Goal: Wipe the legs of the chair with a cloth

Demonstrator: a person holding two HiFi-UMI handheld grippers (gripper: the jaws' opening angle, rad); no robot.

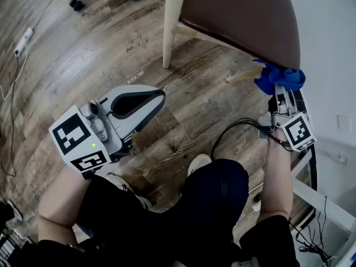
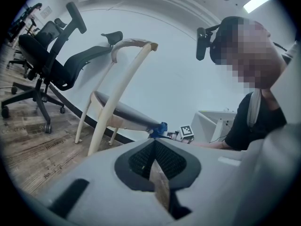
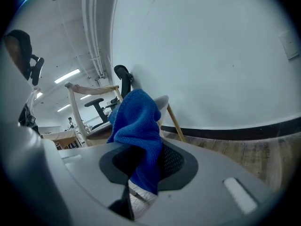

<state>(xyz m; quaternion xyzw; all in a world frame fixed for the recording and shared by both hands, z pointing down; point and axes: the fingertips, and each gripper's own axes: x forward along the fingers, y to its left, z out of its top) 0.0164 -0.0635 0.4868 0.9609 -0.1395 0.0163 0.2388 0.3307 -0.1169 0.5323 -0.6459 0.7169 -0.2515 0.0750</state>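
Right gripper (image 1: 282, 96) pinches the blue cloth (image 1: 276, 79) at the top of the chair leg (image 1: 242, 75) — the leg slants away leftward toward the floor. Left gripper (image 1: 150, 100) — jaws pressed together, empty — hangs well apart.

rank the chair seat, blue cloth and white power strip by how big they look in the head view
1. chair seat, by far the largest
2. blue cloth, a small bunch by the seat's corner
3. white power strip, smallest, though it lies farther from the camera
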